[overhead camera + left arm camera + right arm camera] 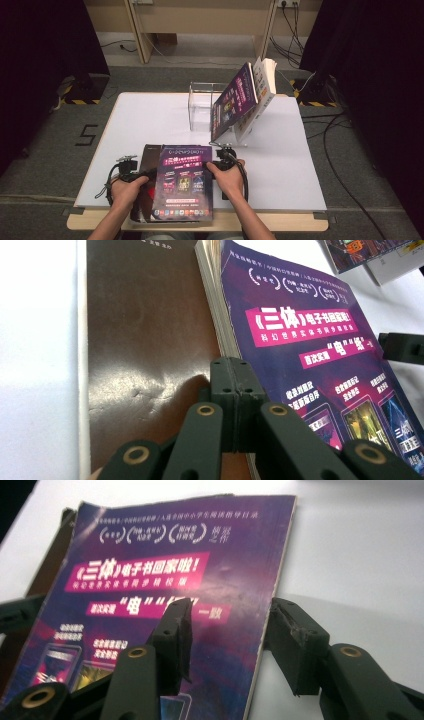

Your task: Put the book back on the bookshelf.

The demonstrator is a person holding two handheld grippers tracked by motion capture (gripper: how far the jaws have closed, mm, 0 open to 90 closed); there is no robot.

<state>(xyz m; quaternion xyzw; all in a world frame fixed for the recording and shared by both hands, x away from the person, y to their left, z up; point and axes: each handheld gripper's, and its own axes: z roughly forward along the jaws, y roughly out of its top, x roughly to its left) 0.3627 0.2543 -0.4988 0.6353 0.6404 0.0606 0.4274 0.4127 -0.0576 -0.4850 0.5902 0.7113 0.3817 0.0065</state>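
Observation:
A purple paperback (184, 182) lies flat near the table's front edge, partly on a brown cover (149, 160) that sticks out to its left. My left gripper (145, 176) sits at the book's left side. In the left gripper view its jaws (234, 375) are pressed together over the brown cover (145, 340), beside the page edges, and nothing shows between them. My right gripper (210, 166) is at the book's right edge. In the right gripper view it (230, 617) stands open astride that edge, one jaw over the purple cover (150, 570), the other over the white table.
At the back of the white tabletop (150, 120) a clear acrylic stand (200, 105) holds two more books (240, 97) that lean to the right. Cables run over the floor on the right. The wooden table rim (200, 222) lies right under the book.

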